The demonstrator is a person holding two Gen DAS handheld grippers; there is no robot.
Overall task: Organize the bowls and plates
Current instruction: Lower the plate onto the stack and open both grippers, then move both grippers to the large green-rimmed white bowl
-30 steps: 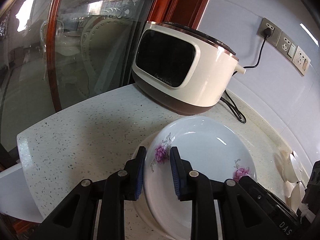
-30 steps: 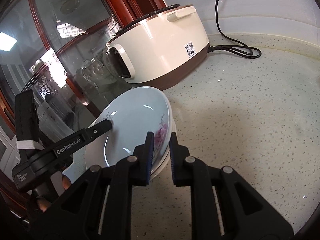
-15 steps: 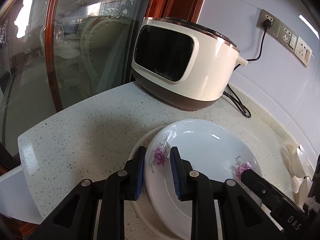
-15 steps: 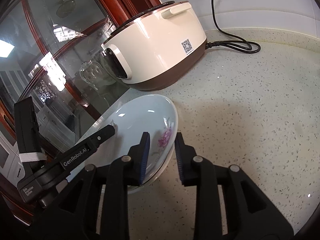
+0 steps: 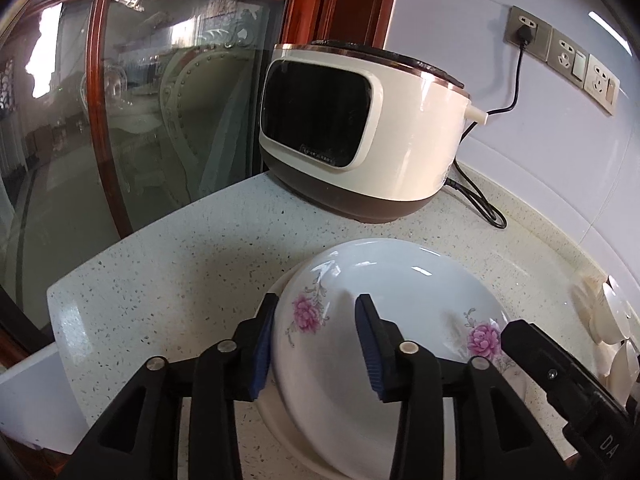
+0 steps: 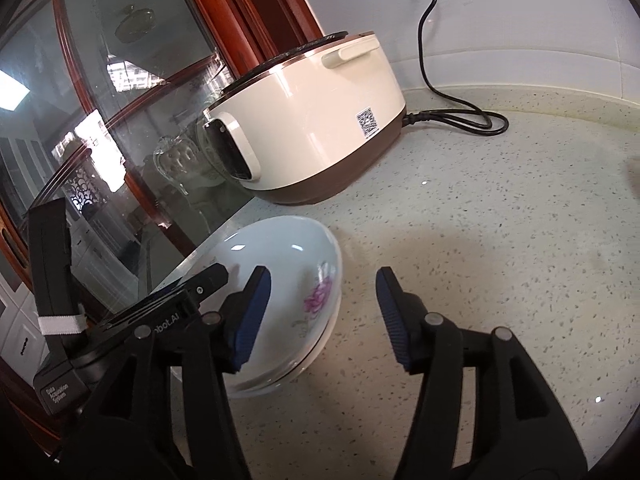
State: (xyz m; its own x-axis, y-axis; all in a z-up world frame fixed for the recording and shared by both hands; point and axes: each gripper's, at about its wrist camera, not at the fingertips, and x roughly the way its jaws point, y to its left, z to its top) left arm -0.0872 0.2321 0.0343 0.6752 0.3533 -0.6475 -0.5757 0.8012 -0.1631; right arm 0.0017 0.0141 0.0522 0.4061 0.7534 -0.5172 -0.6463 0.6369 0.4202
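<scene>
The speckled worktop (image 5: 168,288) fills the lower half of both views, with a cream rice cooker (image 5: 360,136) at its back, upper centre of the frame, against the glass cabinet door (image 5: 140,120). Low in the frame, in front of the cooker, the flowered plate (image 5: 400,320) sits nested on a plain white dish (image 5: 276,412) whose rim shows beneath it; stacking looks done, and the step in hand is the release.

The left claw (image 5: 316,344) is spreading, its blue pads straddling the plate's near rim, seemingly clear of it, though the outer pad lies too close to be sure. The right claw (image 6: 320,316) is also spreading, the plate's rim between its pads with a plain gap on the right.

Next, both claws should back away without nudging the stack.
</scene>
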